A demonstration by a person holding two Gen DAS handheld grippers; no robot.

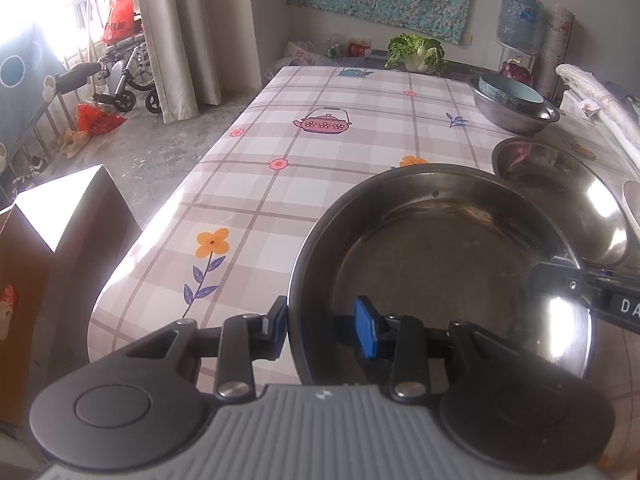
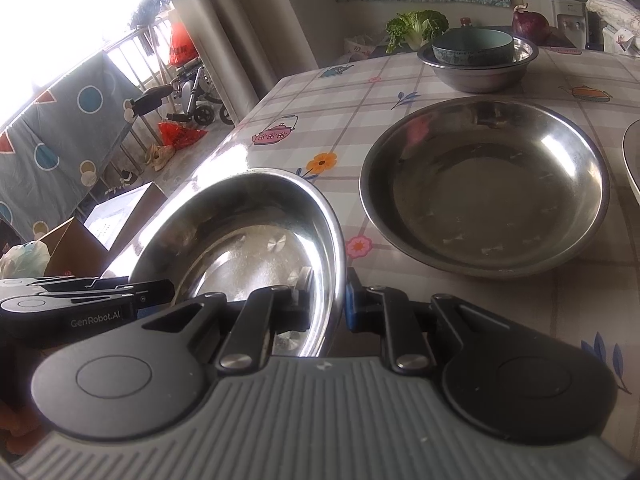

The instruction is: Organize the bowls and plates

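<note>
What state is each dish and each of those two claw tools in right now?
Near steel dish: gripped at its rim by both claws, tilted.
Left gripper: straddling that rim.
Right gripper: shut on it.
Wide steel dish: flat on table, empty.
Teal bowl: nested in steel basin.

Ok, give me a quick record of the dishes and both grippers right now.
steel plate: tilted, held at its rim
right gripper: shut on the steel plate's rim
left gripper: straddles another part of that rim; grip unclear
second plate: steel, empty, flat on the table
teal bowl: nested in a steel bowl, far side
</note>
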